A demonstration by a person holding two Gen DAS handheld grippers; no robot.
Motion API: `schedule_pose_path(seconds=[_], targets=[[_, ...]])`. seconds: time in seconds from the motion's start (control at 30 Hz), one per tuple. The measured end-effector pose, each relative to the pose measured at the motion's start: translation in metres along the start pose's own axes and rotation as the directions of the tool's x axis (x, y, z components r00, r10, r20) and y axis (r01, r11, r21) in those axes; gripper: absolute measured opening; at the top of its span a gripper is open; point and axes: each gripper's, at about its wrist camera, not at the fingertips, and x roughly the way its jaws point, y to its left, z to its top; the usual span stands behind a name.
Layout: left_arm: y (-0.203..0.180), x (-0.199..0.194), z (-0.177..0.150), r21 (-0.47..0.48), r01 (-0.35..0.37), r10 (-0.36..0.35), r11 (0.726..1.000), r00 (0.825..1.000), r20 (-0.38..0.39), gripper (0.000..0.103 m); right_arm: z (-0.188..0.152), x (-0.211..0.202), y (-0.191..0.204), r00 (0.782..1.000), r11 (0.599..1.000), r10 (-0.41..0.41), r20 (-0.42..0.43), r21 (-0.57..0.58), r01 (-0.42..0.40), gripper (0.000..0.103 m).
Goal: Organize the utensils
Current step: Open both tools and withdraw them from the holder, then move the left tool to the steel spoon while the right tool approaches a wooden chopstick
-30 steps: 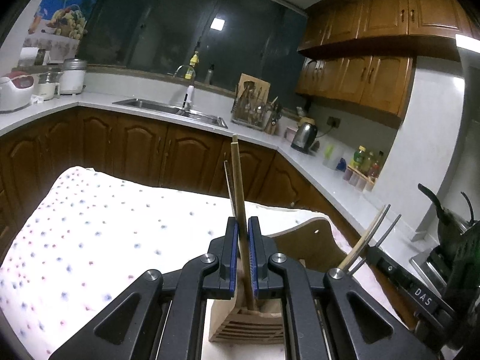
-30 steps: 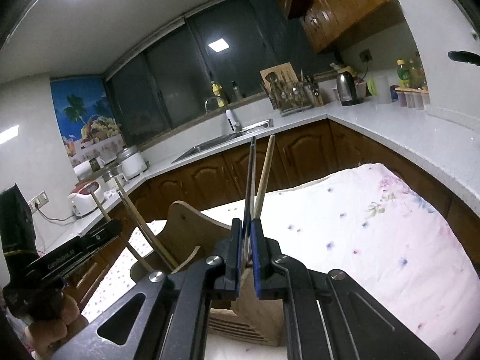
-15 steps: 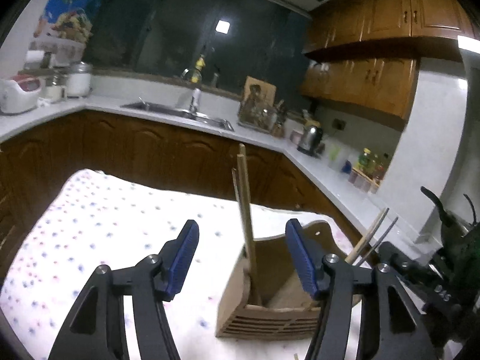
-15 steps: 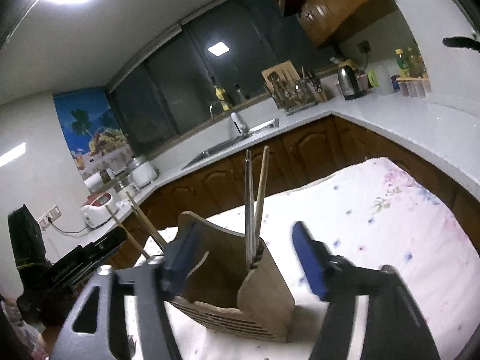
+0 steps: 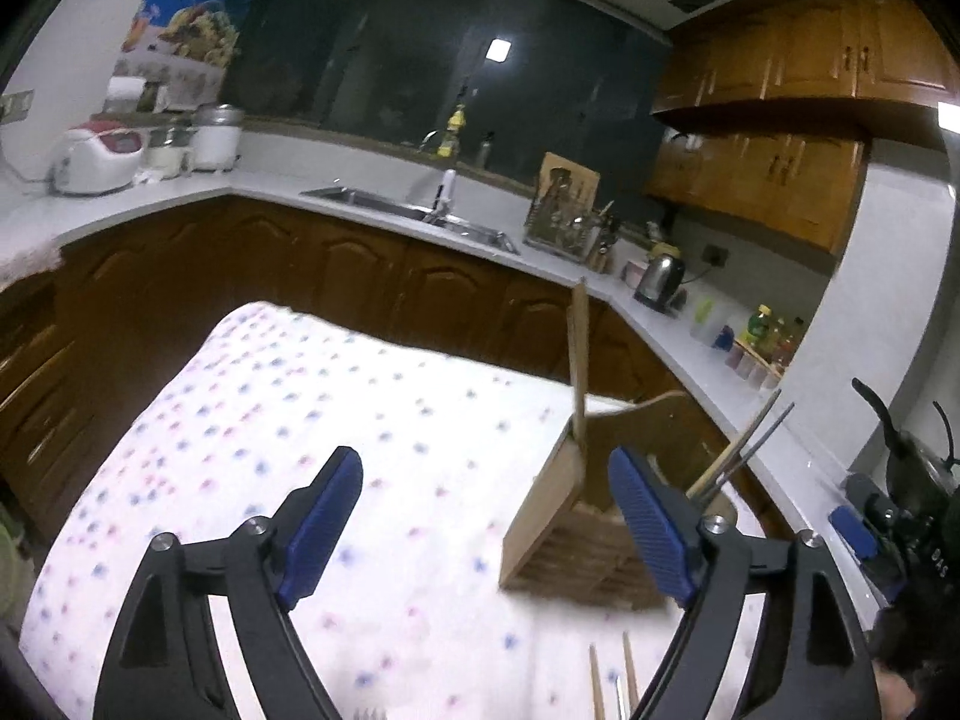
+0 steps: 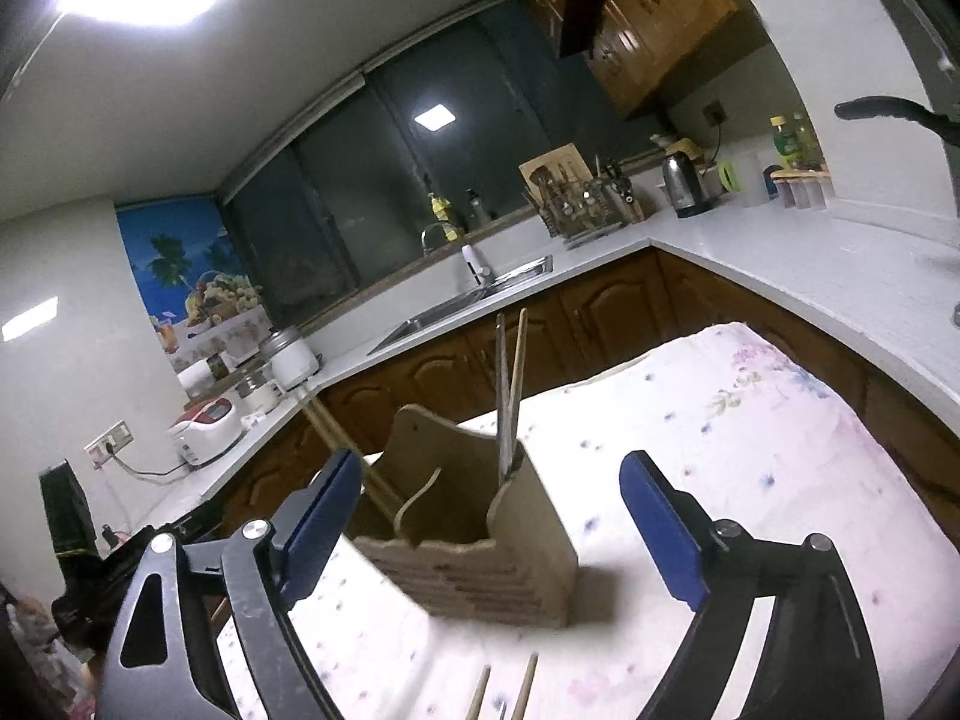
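Observation:
A wooden utensil holder (image 5: 564, 534) (image 6: 516, 552) stands on the white flowered tablecloth (image 5: 336, 420). One pair of chopsticks (image 5: 579, 360) stands upright in its left compartment, free of my left gripper (image 5: 489, 516). That gripper's jaws are opening, with nothing between the blue pads (image 5: 327, 525). A second pair of chopsticks (image 6: 510, 384) leans in the other compartment. Behind it my right gripper (image 6: 492, 516) is also opening, and its pads (image 6: 660, 528) touch nothing. Loose chopsticks (image 6: 504, 690) (image 5: 612, 684) lie on the cloth close below each camera.
The cloth-covered table (image 6: 750, 420) has dark wooden cabinets and a white L-shaped counter (image 5: 660, 324) beyond it. On the counter are a sink (image 5: 414, 213), a dish rack (image 5: 564, 228), a kettle (image 5: 660, 276) and bottles. A pot handle (image 5: 876, 414) sticks out at the far right.
Both grippers went from shut on their chopstick pairs to wide open. The chopsticks stayed standing in the holder. Both grippers drew back, and the left one shifted to the left.

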Motion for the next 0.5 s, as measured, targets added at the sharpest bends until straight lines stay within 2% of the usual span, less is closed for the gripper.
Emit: schedule_pose_path(seconds=[0.33,0.5], targets=[[0.004,-0.074,-0.011,-0.001,-0.024,0.024,1.000,0.999,-0.035,0.085,-0.030,-0.046,0.017,0.999,0.999,-0.011,-0.045,-0.037,0.010,0.093],[-0.002,-0.111,-0.020,0.009,-0.032,0.032,0.999,0.999,-0.039,0.090,-0.045,-0.065,0.023,0.997,0.999,-0.012,-0.080,-0.037,0.009,0.093]])
